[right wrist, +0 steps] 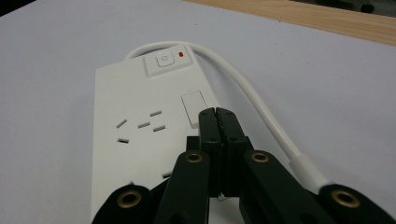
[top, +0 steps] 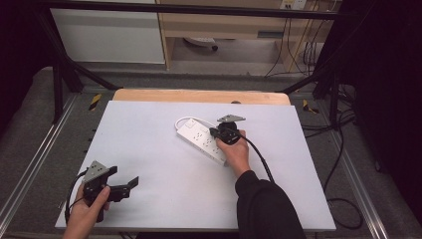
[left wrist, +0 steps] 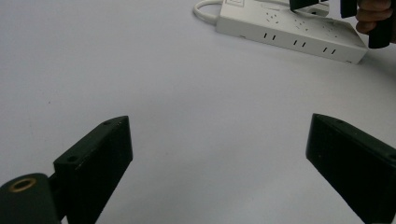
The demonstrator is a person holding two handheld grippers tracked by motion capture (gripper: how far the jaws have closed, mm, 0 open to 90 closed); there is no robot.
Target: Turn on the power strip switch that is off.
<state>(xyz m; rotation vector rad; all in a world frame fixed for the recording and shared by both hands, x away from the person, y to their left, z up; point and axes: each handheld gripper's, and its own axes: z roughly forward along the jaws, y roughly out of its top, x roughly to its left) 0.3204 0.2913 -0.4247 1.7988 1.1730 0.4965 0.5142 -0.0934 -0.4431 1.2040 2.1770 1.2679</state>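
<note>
Centrally on the pale grey table top (top: 149, 164) lay the long white plastic power strip (top: 203, 140), set at a slant, its thick white cable (right wrist: 261, 112) looping out from the far end beside a square on-off button (right wrist: 164, 60) and a small red light (right wrist: 181, 54). Directly over the strip's upper face we held the right gripper (right wrist: 218, 114), a black two-jaw tool, its jaws pressed flat together with nothing between them. In the right gripper view the closed tips stood just beside a small white rectangular cover (right wrist: 194, 108) on the strip, near a cluster of socket slots (right wrist: 140, 125); whether the tips touched the plastic we could not tell. Our right hand (top: 237, 152), in a dark sleeve (top: 266, 206), rested over the strip's near end, and the gripper's black cable (top: 261, 159) trailed back along the forearm.

Well apart, at the table's near left corner, we kept the left gripper (top: 125, 183) low over bare surface in our left hand (top: 89, 211), its jaws spread wide and holding nothing. A strip of light wood (top: 199, 95) edged the table's far side.
</note>
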